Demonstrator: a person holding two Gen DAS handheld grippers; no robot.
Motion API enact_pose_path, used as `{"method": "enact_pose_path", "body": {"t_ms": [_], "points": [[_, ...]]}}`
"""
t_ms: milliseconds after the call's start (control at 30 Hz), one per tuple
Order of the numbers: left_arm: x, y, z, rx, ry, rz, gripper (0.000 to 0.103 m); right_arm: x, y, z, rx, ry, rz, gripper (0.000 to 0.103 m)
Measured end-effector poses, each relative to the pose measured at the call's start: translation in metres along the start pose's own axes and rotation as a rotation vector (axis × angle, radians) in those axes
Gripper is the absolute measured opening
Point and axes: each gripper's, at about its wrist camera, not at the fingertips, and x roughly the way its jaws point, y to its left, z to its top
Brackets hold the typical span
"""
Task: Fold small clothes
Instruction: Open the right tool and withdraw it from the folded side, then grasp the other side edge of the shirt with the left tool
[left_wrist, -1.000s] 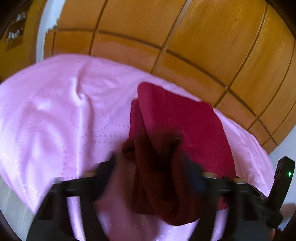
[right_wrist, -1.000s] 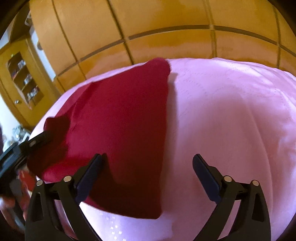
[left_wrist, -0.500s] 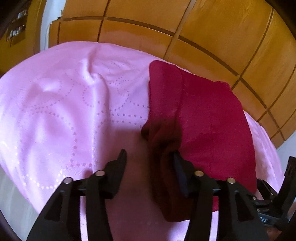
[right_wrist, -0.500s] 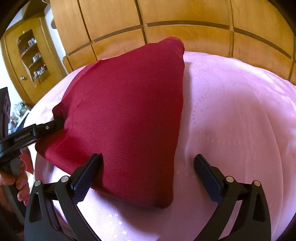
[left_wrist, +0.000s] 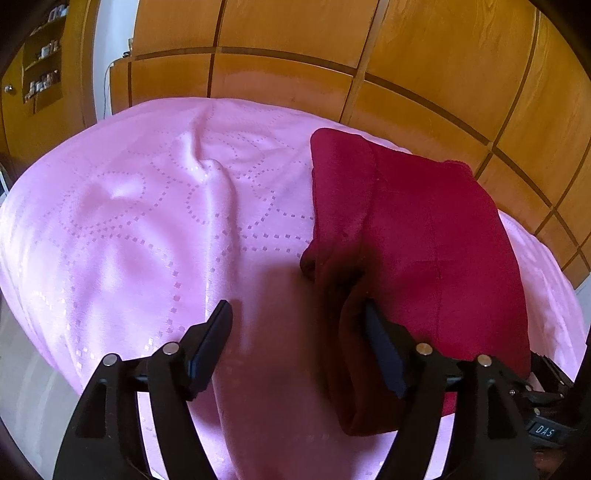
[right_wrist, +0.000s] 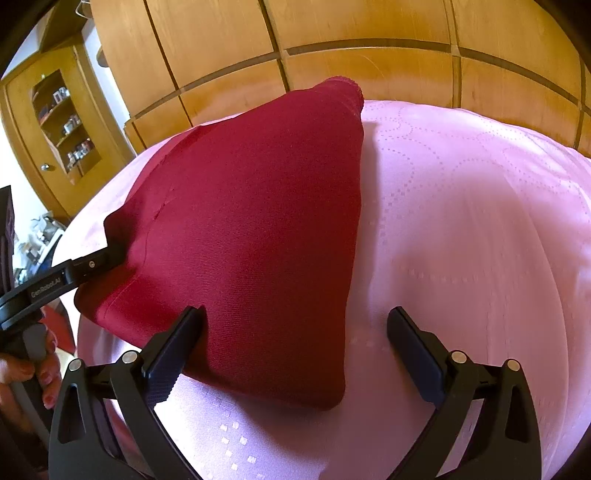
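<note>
Left gripper (left_wrist: 295, 334) angled down, jaws opening; cloth (left_wrist: 424, 236) lies against its right finger, not pinched. Right gripper (right_wrist: 295, 332) angled down, jaws wide, cloth corner between them, pads not pressing. Hand (right_wrist: 22, 376) grips left gripper's handle, far left.

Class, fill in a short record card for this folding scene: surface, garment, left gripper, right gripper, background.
surface: pink bedspread with a dotted pattern, slightly wrinkled
garment: dark red garment, folded, lying on the bedspread
left gripper: left gripper, jaws opening; a fold of the garment lies against its right finger, not pinched
right gripper: right gripper, open, with the garment's near corner between its fingers, ungripped
background: wooden panelled wardrobe; glass-fronted cabinet at the side
</note>
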Motion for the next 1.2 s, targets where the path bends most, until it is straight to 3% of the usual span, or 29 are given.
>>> {"method": "enact_pose_path", "body": {"t_ms": [167,400,700,833,933,1000,1100,1200], "points": [[-0.008,-0.001,0.005,0.022,-0.011,0.015,0.077,-0.005,-0.008,0.005,0.023,0.009,0.020,0.099],[-0.024,-0.001,0.019,0.048,-0.064,0.032,0.083,-0.024,-0.037,0.021,0.121,-0.056,-0.006,0.099],[-0.022,-0.019,0.072,0.119,-0.139,0.038,0.083,-0.025,-0.024,0.088,0.032,-0.180,-0.048,0.099],[0.005,-0.047,0.094,0.239,-0.098,0.065,0.083,0.012,-0.003,0.115,-0.074,-0.102,-0.123,0.099],[0.025,-0.065,0.099,0.325,-0.078,0.109,0.082,0.025,0.001,0.126,-0.080,-0.128,-0.119,0.099],[0.047,-0.073,0.101,0.374,-0.047,0.151,0.082,0.043,-0.001,0.131,-0.108,-0.105,-0.201,0.099],[0.072,-0.073,0.100,0.379,0.000,0.148,0.082,0.063,-0.020,0.126,-0.072,-0.036,-0.249,0.099],[0.078,-0.072,0.094,0.376,-0.007,0.128,0.083,0.067,-0.043,0.115,0.013,-0.013,-0.215,0.099]]}}
